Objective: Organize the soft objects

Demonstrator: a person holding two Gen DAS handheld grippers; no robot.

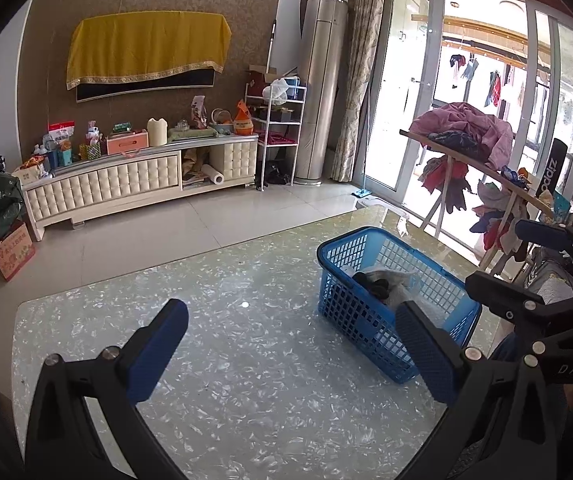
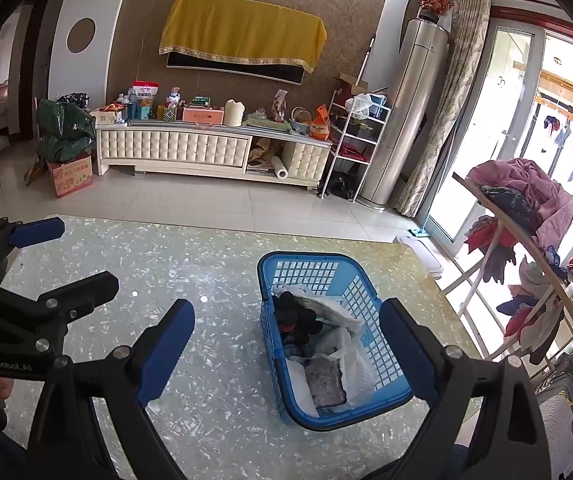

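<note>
A blue plastic basket [image 1: 366, 233] [image 2: 306, 257] stands on the marbled table top [image 1: 226, 340] [image 2: 214, 280]. In it lie dark soft items [image 2: 298, 316], a crumpled white plastic bag [image 2: 352, 344] and a grey cloth [image 2: 326, 384]. My left gripper [image 1: 292, 332] hovers open and empty over the table, with the basket beside its right finger. My right gripper [image 2: 286, 332] is also open and empty, with the basket showing between its fingers, lower down and apart from them. Each gripper shows in the other's view: right gripper [image 1: 498, 254], left gripper [image 2: 86, 254].
A wooden rack [image 1: 470, 160] [image 2: 526, 232] piled with clothes stands right of the table by the glass doors. A cream TV cabinet [image 1: 134, 184] [image 2: 206, 148] with clutter lines the far wall. A cardboard box [image 1: 10, 252] and green bags sit on the floor at left.
</note>
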